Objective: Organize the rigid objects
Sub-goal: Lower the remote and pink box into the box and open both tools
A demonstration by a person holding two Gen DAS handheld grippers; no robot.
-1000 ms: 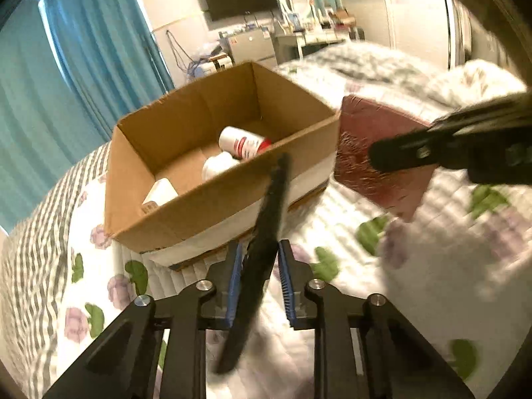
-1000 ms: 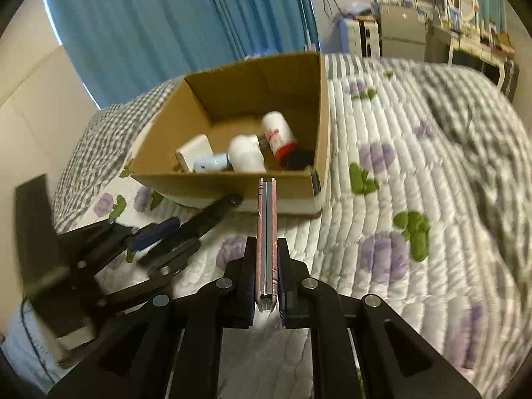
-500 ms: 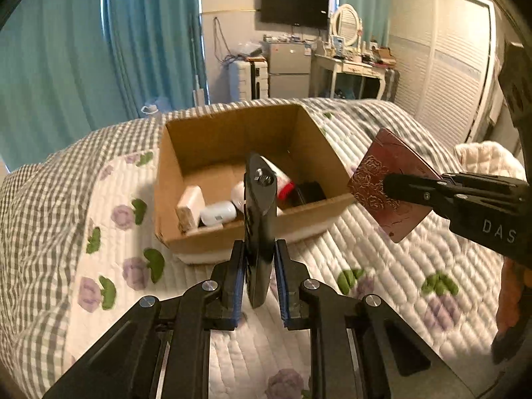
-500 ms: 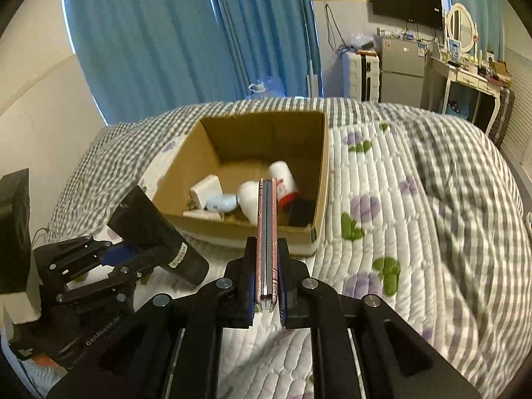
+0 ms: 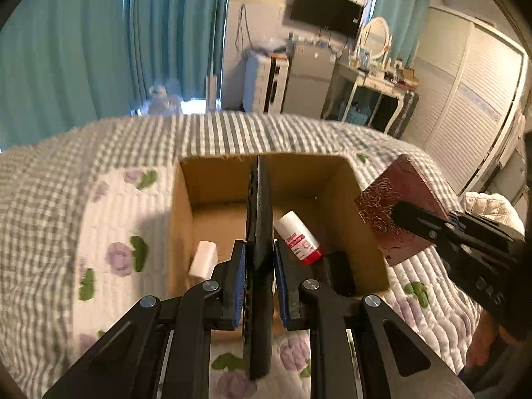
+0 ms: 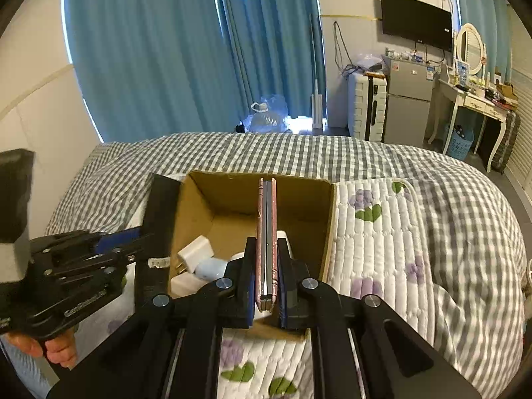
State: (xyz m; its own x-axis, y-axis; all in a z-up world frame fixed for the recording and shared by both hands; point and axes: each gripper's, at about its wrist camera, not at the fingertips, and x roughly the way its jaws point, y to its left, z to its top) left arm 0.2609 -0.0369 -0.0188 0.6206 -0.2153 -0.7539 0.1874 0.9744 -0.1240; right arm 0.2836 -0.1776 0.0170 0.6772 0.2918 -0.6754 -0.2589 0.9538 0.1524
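My left gripper (image 5: 259, 259) is shut on a thin black slab (image 5: 260, 206), held edge-on and upright in front of the open cardboard box (image 5: 181, 206). My right gripper (image 6: 266, 266) is shut on a flat pink-edged case (image 6: 266, 219) with a dark red rose-patterned face (image 5: 399, 206). It hangs at the box's right wall (image 6: 327, 226). In the box lie a white bottle with a red label (image 5: 299, 237), a white charger (image 6: 196, 251), a pale blue case (image 6: 211, 267) and a black item (image 5: 340, 271). In the right wrist view the left gripper (image 6: 138, 246) holds the slab (image 6: 159, 219) at the box's left wall.
The box sits on a bed with a flowered quilt (image 6: 372, 252) over a grey checked cover (image 6: 299, 153). Blue curtains (image 6: 166, 50), a white suitcase (image 6: 367, 109), a small fridge (image 6: 409, 99) and a dressing table (image 6: 472, 99) stand beyond. A hand (image 6: 56, 352) grips the left tool.
Both grippers have risen and come closer to the box, each keeping its grip. The left one has rolled, so the black slab went from tilted to upright.
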